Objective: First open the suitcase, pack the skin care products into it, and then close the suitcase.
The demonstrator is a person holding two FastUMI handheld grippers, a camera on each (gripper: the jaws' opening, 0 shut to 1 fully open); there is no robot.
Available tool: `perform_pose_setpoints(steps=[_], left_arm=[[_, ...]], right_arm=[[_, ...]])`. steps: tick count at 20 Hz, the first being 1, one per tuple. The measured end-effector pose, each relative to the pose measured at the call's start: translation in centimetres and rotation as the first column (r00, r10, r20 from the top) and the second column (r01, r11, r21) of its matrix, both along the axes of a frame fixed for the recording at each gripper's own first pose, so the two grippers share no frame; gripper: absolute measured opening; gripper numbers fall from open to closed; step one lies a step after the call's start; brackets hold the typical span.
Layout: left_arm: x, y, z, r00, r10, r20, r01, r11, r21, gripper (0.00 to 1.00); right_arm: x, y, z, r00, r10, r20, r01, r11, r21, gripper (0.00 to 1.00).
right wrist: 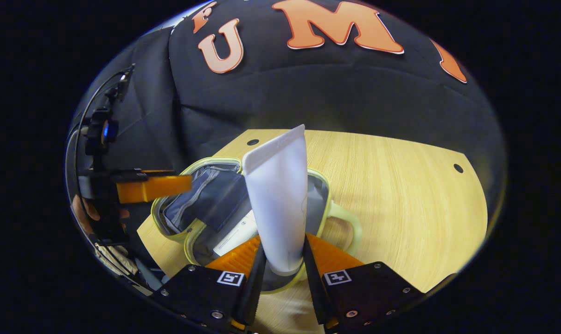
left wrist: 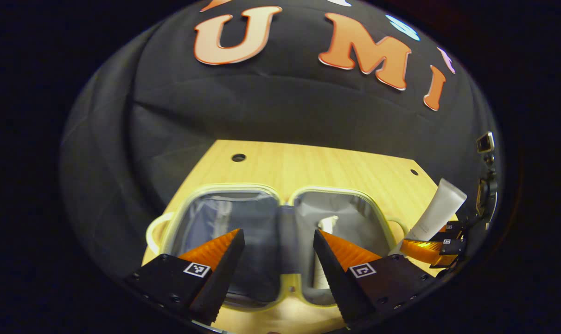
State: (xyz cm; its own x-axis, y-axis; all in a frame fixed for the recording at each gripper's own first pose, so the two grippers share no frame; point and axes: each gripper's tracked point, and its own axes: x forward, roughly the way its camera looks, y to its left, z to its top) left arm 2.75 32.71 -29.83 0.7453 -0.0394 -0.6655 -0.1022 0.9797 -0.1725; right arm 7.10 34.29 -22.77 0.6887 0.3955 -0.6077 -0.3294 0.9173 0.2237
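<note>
One white tube (right wrist: 277,204) sits clamped in the right tool (right wrist: 280,260); lower it gently into the open suitcase (right wrist: 327,204), while the left tool (left wrist: 278,253) gapes wide.

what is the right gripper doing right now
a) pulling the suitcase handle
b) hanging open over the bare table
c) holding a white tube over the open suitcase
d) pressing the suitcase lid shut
c: in the right gripper view, both fingers of the right gripper press on the white tube, which stands above the open suitcase on the table.
</note>
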Motion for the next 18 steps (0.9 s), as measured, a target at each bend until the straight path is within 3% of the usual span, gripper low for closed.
perform_pose_setpoints(steps=[5, 10, 14, 17, 18], left_arm=[[-3.0, 8.6, -0.2, 0.983, 0.182, -0.010, -0.182, 0.983, 0.005, 0.93], [-7.1, 15.4, -2.3, 0.938, 0.342, -0.063, -0.345, 0.937, -0.055, 0.96], [-9.1, 19.3, -4.1, 0.903, 0.418, -0.097, -0.425, 0.902, -0.073, 0.96], [-9.9, 20.7, -5.0, 0.887, 0.446, -0.119, -0.458, 0.884, -0.097, 0.95], [-9.9, 21.0, -5.4, 0.883, 0.453, -0.124, -0.465, 0.879, -0.106, 0.95]], right_arm=[[0.3, 1.6, -3.1, 0.995, 0.007, -0.099, -0.009, 1.000, -0.012, 0.48], [0.9, 2.7, -5.4, 0.981, -0.017, -0.193, 0.015, 1.000, -0.011, 0.48], [1.8, 3.6, -6.5, 0.972, -0.037, -0.234, 0.032, 0.999, -0.024, 0.48], [2.2, 4.1, -6.5, 0.971, -0.048, -0.236, 0.045, 0.999, -0.018, 0.40], [2.3, 3.8, -6.1, 0.973, -0.055, -0.222, 0.051, 0.998, -0.022, 0.46]])
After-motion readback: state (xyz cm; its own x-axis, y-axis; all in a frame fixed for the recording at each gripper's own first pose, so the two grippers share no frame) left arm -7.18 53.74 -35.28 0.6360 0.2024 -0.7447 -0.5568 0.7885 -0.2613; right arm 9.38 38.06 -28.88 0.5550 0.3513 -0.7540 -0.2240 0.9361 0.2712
